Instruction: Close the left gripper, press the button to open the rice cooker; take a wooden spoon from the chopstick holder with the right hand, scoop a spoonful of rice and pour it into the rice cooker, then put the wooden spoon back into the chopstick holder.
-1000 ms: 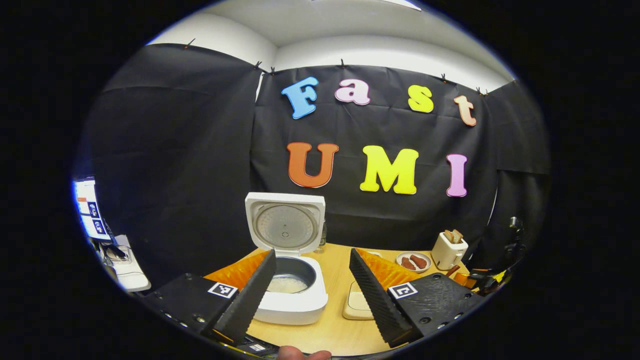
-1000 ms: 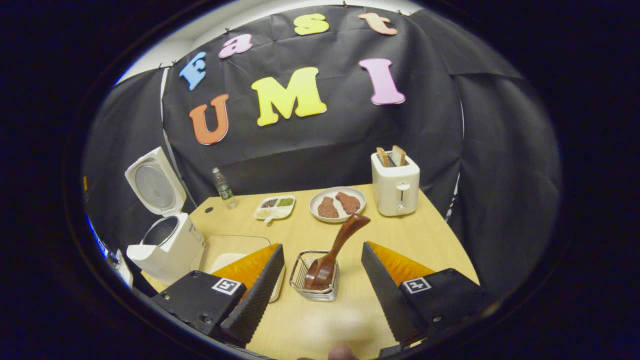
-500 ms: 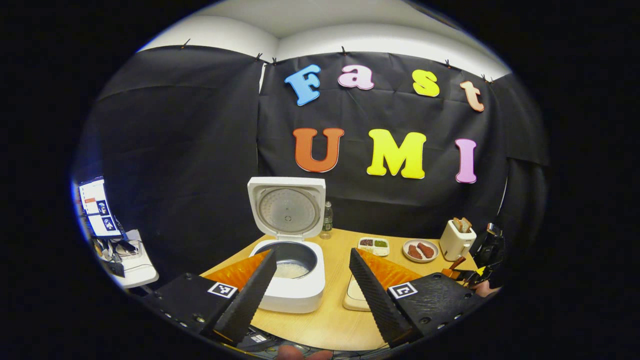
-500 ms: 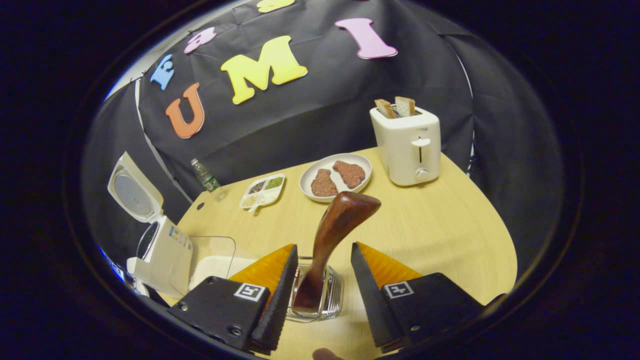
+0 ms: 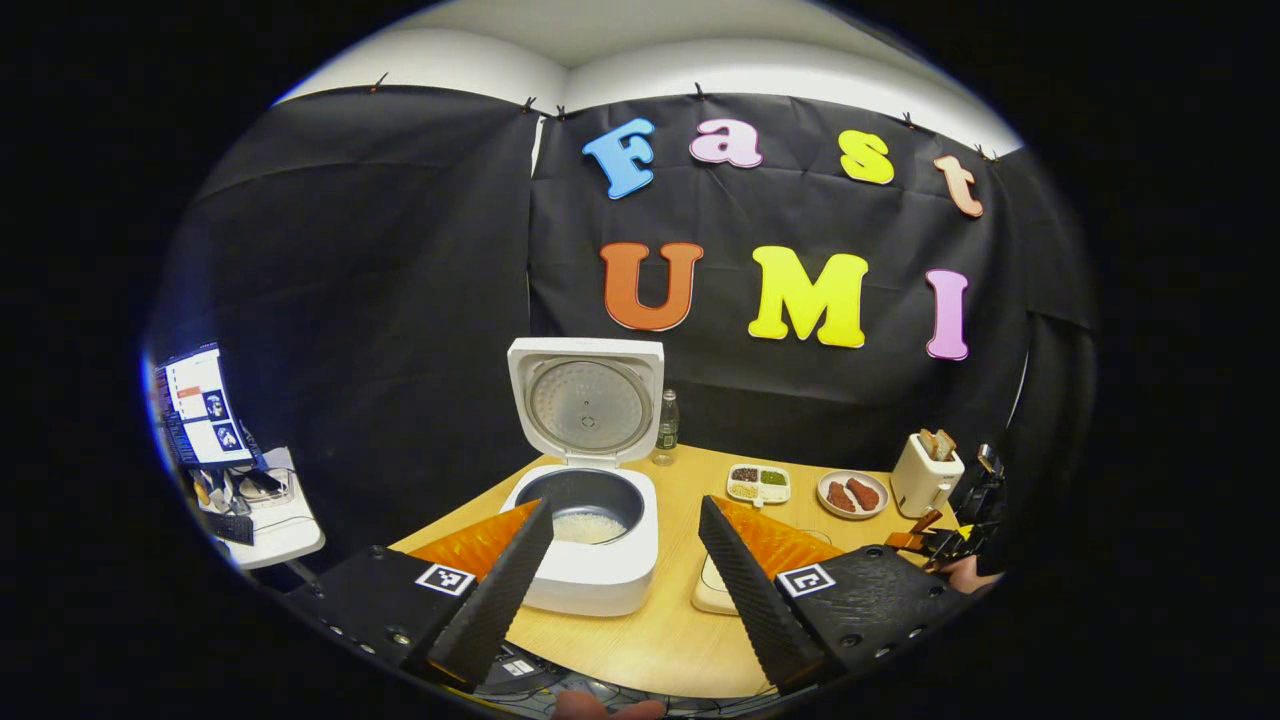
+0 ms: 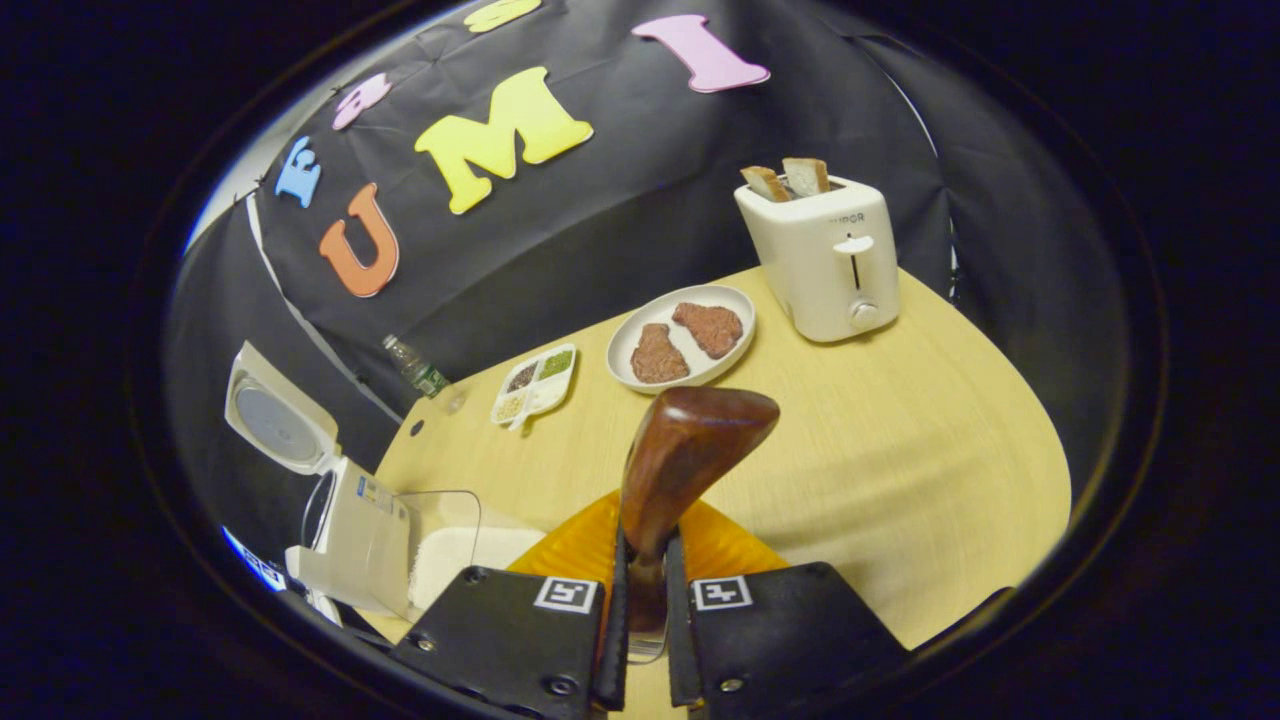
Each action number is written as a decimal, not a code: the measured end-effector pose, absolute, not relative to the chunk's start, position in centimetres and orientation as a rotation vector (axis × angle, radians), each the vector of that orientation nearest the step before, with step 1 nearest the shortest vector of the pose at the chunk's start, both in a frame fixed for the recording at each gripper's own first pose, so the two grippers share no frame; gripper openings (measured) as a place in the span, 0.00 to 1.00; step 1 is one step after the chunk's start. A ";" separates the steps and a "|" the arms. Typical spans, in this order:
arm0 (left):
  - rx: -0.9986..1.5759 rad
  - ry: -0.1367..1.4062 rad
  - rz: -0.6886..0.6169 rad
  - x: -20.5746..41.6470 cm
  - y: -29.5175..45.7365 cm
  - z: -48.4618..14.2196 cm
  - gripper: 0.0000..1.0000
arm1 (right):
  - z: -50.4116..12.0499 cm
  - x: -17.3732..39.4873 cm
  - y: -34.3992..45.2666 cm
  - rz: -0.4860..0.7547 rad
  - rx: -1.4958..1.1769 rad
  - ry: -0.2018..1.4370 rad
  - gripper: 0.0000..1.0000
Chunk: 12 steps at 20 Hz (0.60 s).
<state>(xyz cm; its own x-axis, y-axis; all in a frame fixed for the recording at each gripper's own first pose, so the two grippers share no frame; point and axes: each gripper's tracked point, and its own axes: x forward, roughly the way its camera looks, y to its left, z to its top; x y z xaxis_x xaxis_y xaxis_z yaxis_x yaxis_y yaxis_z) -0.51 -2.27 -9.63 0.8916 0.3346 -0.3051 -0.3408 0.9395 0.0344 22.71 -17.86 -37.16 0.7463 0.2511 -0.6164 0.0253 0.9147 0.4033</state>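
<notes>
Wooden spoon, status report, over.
Right gripper shut on wooden spoon handle. Left gripper open, idle. Rice cooker lid up. Path clear.

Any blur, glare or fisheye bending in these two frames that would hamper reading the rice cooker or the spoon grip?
Left gripper view: sharp and evenly lit; rice cooker crisp, lid up, its inner plate glare-free; the table edge bows from the fisheye. Right gripper view: wooden spoon handle sharp with a soft sheen, clamped in the right tool; toaster leans with distortion; the cooker at the dim rim is stretched.
</notes>
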 end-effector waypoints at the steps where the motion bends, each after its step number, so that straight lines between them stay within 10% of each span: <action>1: -0.024 0.316 0.349 -0.5 -2.2 -9.7 0.94 | -37.1 22.3 -17.9 0.125 0.403 0.726 0.21; 12: -0.062 0.283 0.297 -1.3 1.0 -9.1 0.94 | -30.8 21.3 -16.8 0.063 0.326 0.602 0.11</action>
<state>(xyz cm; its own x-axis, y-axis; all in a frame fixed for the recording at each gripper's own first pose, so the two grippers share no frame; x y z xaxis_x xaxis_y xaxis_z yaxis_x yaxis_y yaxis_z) -1.33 1.03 -9.13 0.9171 0.2802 -0.2835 -0.2974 0.9546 -0.0185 21.33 -16.85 -30.84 0.8241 0.1522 -0.5456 0.0363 0.9471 0.3190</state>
